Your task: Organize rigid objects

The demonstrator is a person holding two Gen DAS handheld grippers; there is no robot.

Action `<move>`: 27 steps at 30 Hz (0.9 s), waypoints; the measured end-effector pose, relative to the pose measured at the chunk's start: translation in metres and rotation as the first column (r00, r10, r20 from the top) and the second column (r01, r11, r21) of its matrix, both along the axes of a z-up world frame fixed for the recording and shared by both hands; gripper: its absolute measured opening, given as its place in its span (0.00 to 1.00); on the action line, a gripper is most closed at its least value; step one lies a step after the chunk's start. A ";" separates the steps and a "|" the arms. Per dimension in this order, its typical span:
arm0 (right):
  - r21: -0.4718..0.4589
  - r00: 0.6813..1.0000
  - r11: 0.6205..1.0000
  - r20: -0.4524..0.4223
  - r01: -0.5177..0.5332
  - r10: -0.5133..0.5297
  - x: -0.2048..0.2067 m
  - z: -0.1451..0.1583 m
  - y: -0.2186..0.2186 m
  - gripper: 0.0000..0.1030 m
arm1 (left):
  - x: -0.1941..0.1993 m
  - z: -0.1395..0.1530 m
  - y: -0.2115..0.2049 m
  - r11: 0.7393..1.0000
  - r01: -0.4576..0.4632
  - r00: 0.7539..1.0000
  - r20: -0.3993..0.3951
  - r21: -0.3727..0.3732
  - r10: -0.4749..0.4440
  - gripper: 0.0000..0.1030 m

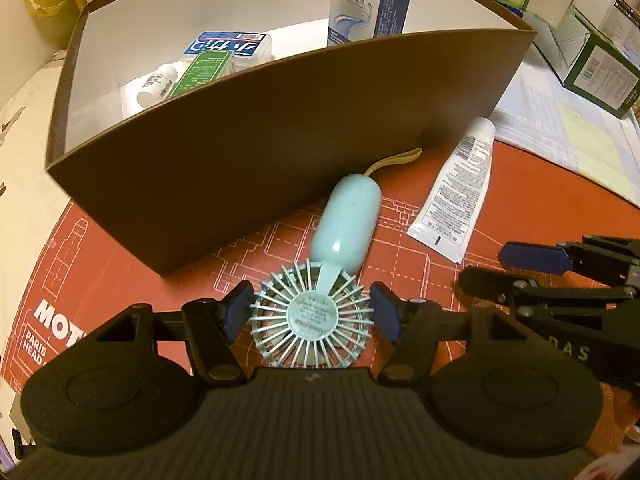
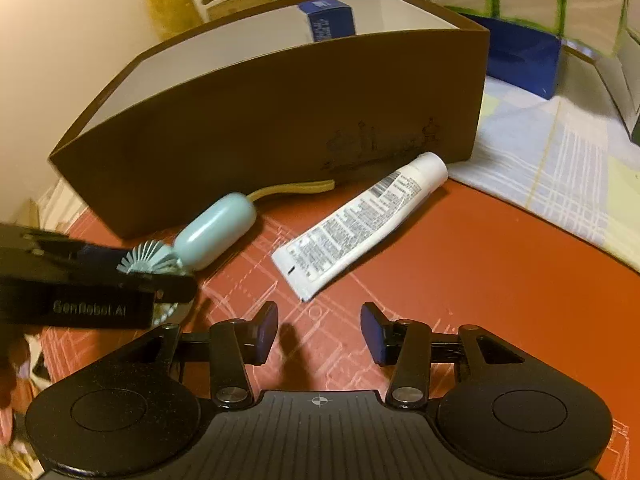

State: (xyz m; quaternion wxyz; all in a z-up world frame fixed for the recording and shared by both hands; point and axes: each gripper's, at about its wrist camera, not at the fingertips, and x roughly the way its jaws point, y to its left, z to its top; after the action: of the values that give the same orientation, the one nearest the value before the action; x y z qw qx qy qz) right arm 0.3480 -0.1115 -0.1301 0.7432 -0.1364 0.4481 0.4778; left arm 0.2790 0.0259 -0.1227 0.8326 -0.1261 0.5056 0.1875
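Fan head framed by the left gripper [image 1: 311, 312], tube waiting for the right gripper [image 2: 319, 334].
Left pads flank the mint handheld fan [image 1: 320, 280], seemingly touching its grille; whether they press, I cannot tell. It lies on the red mat [image 1: 120, 280] beside the brown box [image 1: 280, 132], likely its destination. Right jaws stand half-open, empty, short of the white tube [image 2: 360, 220]. Only the left view shows 4 items boxed.

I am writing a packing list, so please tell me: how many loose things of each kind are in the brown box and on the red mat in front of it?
In the brown box:
Cartons: 2 (blue-white carton, green carton)
Flat blue-labelled pack: 1
White bottle: 1

On the red mat:
Handheld fan: 1
White tube: 1

Total: 6
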 end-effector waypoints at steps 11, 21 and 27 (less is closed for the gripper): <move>0.003 0.998 0.998 -0.003 0.055 -0.055 0.021 0.002 -0.002 0.42 | 0.011 0.000 -0.003 0.999 0.054 0.998 -0.013 0.000 -0.054 0.58; 0.000 0.992 0.992 0.002 0.123 -0.123 0.026 0.007 -0.035 0.42 | 0.008 0.026 -0.022 0.985 0.160 0.986 0.027 0.068 -0.162 0.57; -0.002 0.972 0.972 0.018 0.234 -0.234 0.045 0.014 -0.067 0.42 | 0.030 0.028 -0.043 0.955 0.284 0.955 0.067 0.084 -0.290 0.57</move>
State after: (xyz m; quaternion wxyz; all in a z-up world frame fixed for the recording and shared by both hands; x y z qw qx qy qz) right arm 0.3934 -0.1785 -0.1163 0.7979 -0.0884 0.4554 0.3848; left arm 0.3088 -0.0176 -0.0943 0.8744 -0.0279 0.4781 0.0782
